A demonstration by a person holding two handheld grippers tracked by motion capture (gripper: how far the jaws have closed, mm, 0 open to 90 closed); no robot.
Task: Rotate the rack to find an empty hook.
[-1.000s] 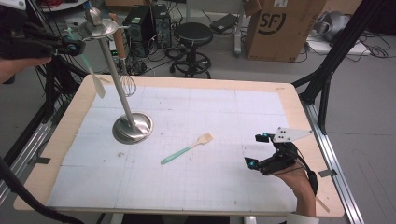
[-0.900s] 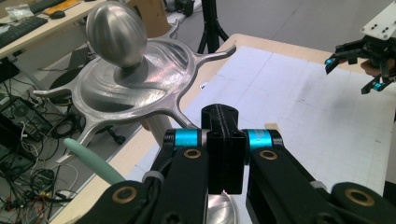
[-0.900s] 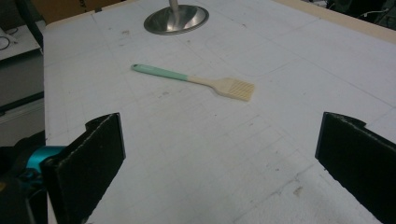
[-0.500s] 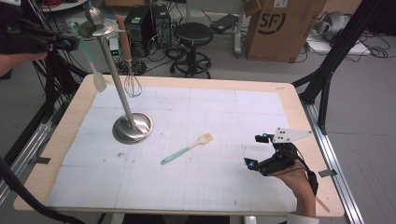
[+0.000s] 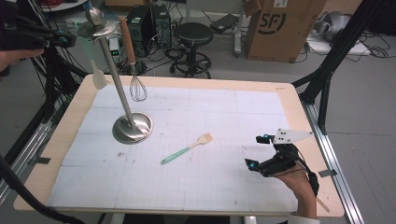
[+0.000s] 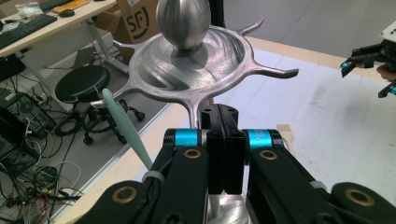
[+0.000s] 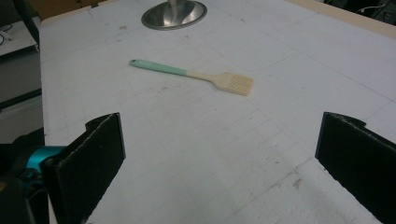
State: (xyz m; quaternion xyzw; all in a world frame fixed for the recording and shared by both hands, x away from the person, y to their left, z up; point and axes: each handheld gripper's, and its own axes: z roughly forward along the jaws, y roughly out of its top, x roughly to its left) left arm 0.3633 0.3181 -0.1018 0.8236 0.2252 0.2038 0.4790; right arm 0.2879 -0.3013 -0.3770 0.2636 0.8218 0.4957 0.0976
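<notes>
A steel utensil stand [image 5: 133, 128] rises from the mat to a hooked top rack [image 6: 187, 70]. From the rack hang a wooden-handled whisk [image 5: 137, 87] and a mint-handled spatula [image 5: 98, 77], whose handle [image 6: 126, 130] shows beside my jaws. My left gripper [image 5: 69, 39] is held up at the rack, its jaws pressed together [image 6: 224, 154] just under one hook arm, with nothing seen between them. A mint-and-wood flat brush [image 5: 187, 149] lies on the mat. My right gripper [image 5: 257, 151] hovers open at the front right, the brush [image 7: 196, 72] well ahead of its jaws [image 7: 224, 163].
A white gridded mat [image 5: 224, 116] covers the wooden table [image 5: 299, 112]. Behind the table are a black stool [image 5: 192, 35], a cardboard box [image 5: 280, 28], computer cases and cables. The stand's base [image 7: 175, 14] is beyond the brush.
The whisk has swung a little to the right on its hook. Both grippers stay about where they were.
</notes>
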